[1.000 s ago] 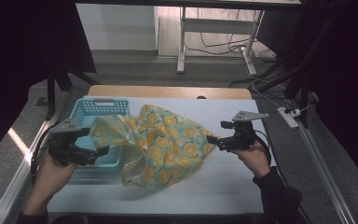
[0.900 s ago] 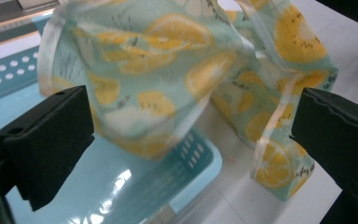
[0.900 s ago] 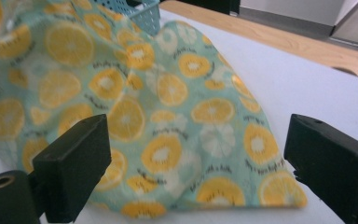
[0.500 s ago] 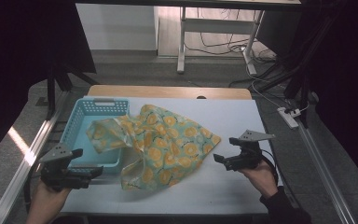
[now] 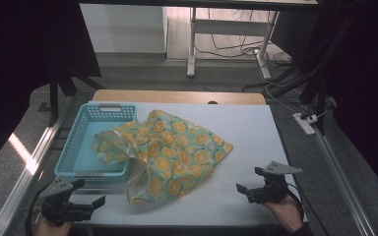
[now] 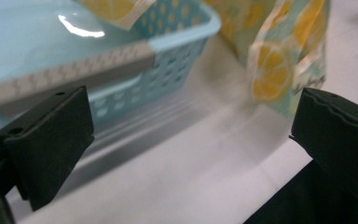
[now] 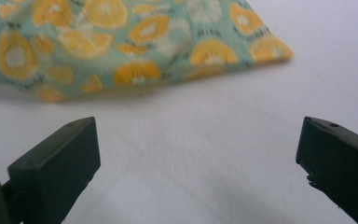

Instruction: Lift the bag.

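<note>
A green cloth with orange-slice print (image 5: 167,152) lies crumpled on the white table, one end draped over the rim of a light blue plastic basket (image 5: 81,147). My left gripper (image 5: 86,204) is at the table's near left corner, in front of the basket, open and empty. Its own view shows the basket's wall (image 6: 135,74) and a hanging part of the cloth (image 6: 279,60) beyond the spread jaws. My right gripper (image 5: 248,189) rests near the front right, open and empty, apart from the cloth (image 7: 121,46).
The white table top (image 5: 256,132) has bare room right of the cloth. A wooden strip (image 5: 177,97) runs along the far edge. Metal rails (image 5: 27,167) flank both sides. A power strip (image 5: 305,123) and cables lie on the floor beyond.
Both grippers have let go of the cloth and drawn back toward the near edge. The cloth has settled flat, half over the basket.
</note>
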`<state>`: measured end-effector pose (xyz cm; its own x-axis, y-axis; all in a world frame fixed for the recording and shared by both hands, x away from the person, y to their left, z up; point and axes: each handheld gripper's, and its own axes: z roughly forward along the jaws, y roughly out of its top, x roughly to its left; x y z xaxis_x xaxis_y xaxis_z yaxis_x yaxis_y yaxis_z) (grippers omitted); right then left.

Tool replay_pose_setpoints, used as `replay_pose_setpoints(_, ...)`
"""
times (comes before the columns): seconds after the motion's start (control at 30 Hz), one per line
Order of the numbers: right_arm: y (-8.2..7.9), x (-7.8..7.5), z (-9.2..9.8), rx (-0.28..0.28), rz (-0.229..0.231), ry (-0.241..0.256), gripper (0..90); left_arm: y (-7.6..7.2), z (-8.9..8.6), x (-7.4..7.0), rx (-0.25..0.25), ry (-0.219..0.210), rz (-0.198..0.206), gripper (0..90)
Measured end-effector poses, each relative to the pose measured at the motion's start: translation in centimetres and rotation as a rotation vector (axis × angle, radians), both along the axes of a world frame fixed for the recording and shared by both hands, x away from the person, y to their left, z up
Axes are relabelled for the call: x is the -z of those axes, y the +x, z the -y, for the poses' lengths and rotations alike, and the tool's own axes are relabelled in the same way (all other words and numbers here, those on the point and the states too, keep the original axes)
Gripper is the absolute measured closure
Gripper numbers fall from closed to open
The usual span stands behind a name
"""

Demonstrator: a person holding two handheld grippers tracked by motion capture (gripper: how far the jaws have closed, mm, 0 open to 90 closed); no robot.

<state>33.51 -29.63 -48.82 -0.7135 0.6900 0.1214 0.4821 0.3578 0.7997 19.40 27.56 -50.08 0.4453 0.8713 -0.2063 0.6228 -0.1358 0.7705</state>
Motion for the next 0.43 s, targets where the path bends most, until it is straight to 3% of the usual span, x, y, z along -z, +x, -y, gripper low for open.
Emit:
replay_pose_setpoints(0.13,-1.3,0.7,0.9,0.028,0.005,-0.048,0.0,-0.4,-0.4,1.0,-0.018,0.015,-0.024,0.0)
replay_pose_setpoints(0.27,-2.3,1.4,1.6,0.048,-0.030,-0.070,0.0,-0.5,-0.4,1.9,-0.034,0.082,-0.066,0.0)
replay_pose_setpoints(0.3,-2.3,1.5,1.7,0.050,-0.029,-0.072,0.0,-0.4,-0.4,2.1,-0.033,0.084,-0.086,0.0)
replay_pose_setpoints(0.43,-2.4,1.5,1.8,0.062,-0.037,-0.078,0.0,-0.3,-0.3,2.1,-0.035,0.092,-0.095,0.0)
